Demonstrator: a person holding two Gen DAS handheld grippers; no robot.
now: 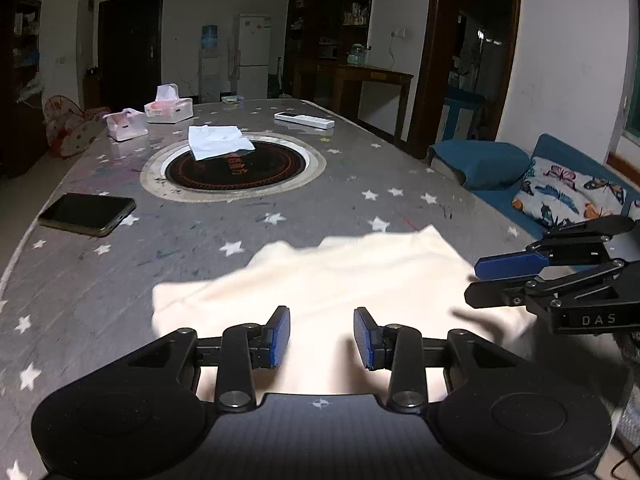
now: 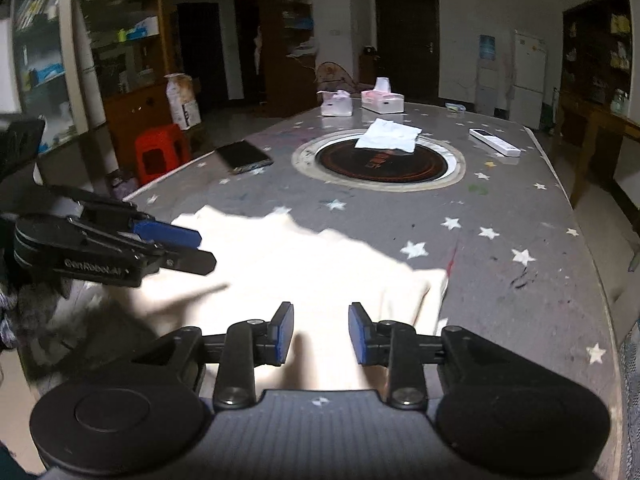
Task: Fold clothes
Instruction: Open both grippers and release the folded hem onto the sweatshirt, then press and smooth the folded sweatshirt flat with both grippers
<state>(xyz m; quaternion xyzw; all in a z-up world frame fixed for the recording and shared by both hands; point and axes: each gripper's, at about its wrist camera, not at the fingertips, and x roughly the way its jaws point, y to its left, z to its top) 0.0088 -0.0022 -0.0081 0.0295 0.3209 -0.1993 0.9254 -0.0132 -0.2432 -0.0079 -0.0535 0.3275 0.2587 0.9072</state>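
The cream garment (image 1: 336, 280) lay spread on the near end of the star-printed table (image 1: 280, 200), and both grippers hung right over it. The left gripper (image 1: 322, 336) had its blue pads parted with bare cloth showing through the gap, nothing pinched. Same story for the right gripper (image 2: 320, 332): jaws released, cloth showing between them, no fold of it caught.

Here was the relation that mattered. The cloth ran ahead of and beneath both sets of jaws, and its longer run seemed to go across the table from side to side, so the two grippers sat along its near edge, one toward each end. In the left wrist view the right gripper (image 1: 516, 276) came in from the right, over the cloth's right border. In the right wrist view the left gripper (image 2: 176, 246) hovered above the left border. Neither was clearly nearer; each stood by its own side.

The cloth was blown out white by the light, so I could not say whether it lay flat in one layer or was already doubled over, and that left the stage of folding open.

Farther off sat a phone (image 1: 86, 214), a white cloth (image 1: 218, 142) on the round inset, and tissue boxes (image 1: 168, 110), all well apart.
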